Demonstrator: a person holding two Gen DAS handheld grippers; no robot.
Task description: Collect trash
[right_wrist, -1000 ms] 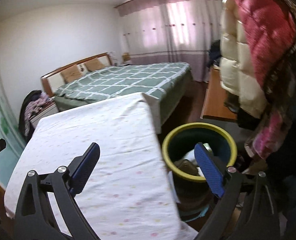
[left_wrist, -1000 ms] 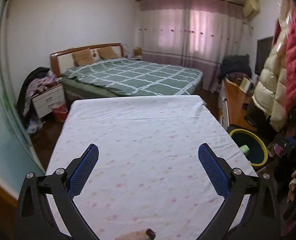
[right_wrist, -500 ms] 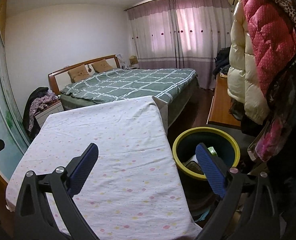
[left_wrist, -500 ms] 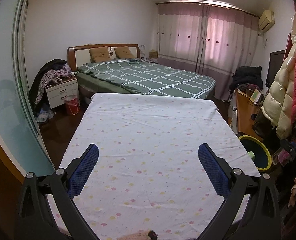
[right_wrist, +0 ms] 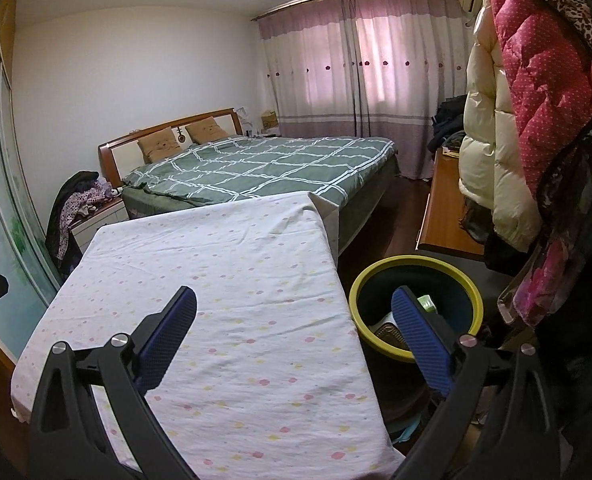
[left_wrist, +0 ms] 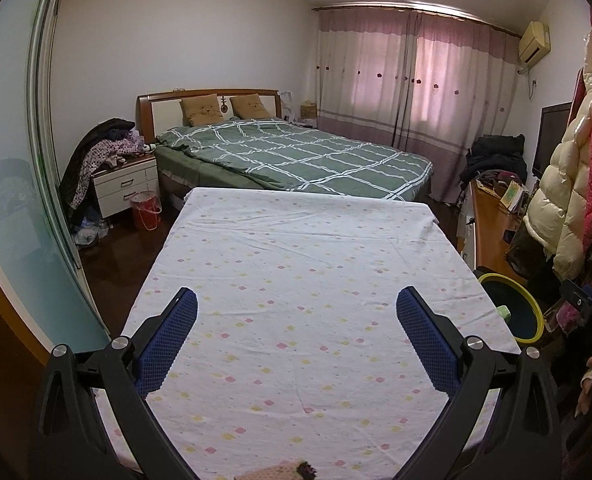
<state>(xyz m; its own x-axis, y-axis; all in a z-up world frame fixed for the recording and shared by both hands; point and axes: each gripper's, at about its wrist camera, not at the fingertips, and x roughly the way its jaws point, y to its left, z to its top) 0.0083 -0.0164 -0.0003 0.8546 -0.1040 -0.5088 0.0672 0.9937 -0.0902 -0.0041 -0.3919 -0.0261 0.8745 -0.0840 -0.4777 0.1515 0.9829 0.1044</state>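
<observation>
Trash lies in the bin [right_wrist: 416, 270], a dark tub with a yellow rim that stands on the floor just beside the right edge of the table [right_wrist: 232, 280]. Inside it, the right wrist view shows a small pale green piece [right_wrist: 427, 303] against the far wall and a brownish patterned wrapper [right_wrist: 388, 334] lower down, partly hidden by the right gripper's right finger.

From left to right in the left wrist view: a glass sliding door [left_wrist: 12, 184], a nightstand [left_wrist: 126, 184] heaped with clothes, a red bucket [left_wrist: 146, 210] on the floor, the bed [left_wrist: 296, 156] with a green checked cover, then the table under a white sheet with small pink and yellow dots, and the bin [left_wrist: 512, 308] at its right edge with the green piece [left_wrist: 505, 313] showing.

The left gripper [left_wrist: 296, 340] hangs over the near part of the sheet, its blue-padded jaws spread wide and holding nothing. The right gripper [right_wrist: 294, 340] is likewise spread wide and empty, left finger over the sheet, right finger in front of the bin. Coats [right_wrist: 536, 100] hang at far right.
</observation>
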